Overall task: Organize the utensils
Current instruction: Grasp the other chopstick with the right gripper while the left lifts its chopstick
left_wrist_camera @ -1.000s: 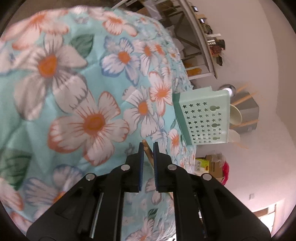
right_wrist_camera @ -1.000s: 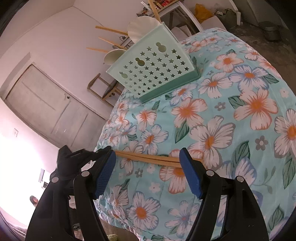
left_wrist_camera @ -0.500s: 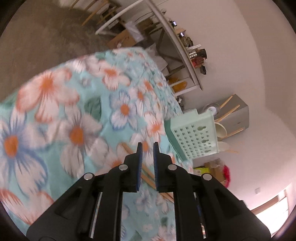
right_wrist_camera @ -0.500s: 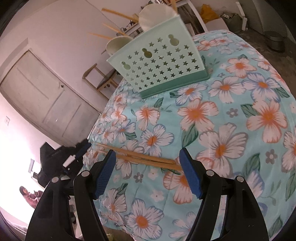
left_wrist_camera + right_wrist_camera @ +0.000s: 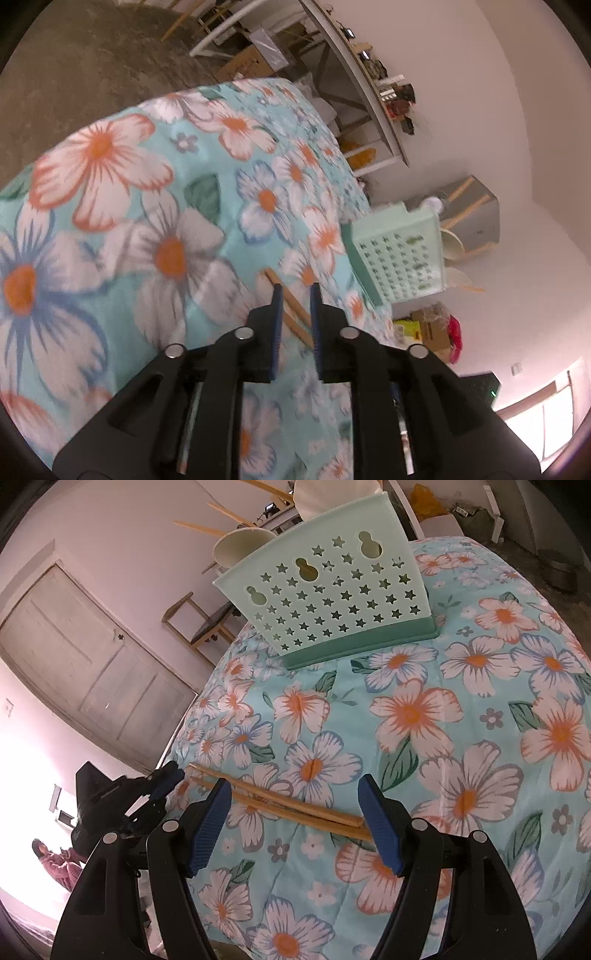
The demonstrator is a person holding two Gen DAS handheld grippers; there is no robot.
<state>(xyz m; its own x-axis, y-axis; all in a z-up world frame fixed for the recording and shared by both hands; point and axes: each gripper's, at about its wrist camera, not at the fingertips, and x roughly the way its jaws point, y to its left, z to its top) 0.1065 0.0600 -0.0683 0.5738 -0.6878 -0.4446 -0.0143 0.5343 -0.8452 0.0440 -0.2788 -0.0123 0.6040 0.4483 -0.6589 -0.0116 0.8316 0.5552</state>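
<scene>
On the flowered turquoise cloth [image 5: 424, 716] that covers the table, a pair of wooden chopsticks [image 5: 280, 805] lies side by side, flat, near the table's left edge as the right wrist view shows it. Their far ends point toward that edge and their near ends run behind the right-hand finger of the right gripper [image 5: 295, 819]. This gripper hovers above the middle of the sticks with its blue-padded fingers [image 5: 380, 827] spread wide, one to each side, and nothing pressed between them.

At the cloth's left edge the left gripper [image 5: 166, 777] shows as a dark shape, its blue tips close to the far ends of the chopsticks; whether it touches them cannot be told from here. In the left wrist view the left gripper [image 5: 295, 291] has a narrow gap between its pads and its jaws are opening. The chopsticks [image 5: 291, 306] are seen through that gap, lying on the cloth beyond the tips, not clamped.

Toward the far edge of the table stands a mint-green utensil holder [image 5: 328, 598], pierced with star-shaped holes and set on a darker green base. White spoons [image 5: 240, 546] and more wooden chopsticks [image 5: 225, 513] rise from its top. It stands well apart from the pair lying on the cloth.
</scene>
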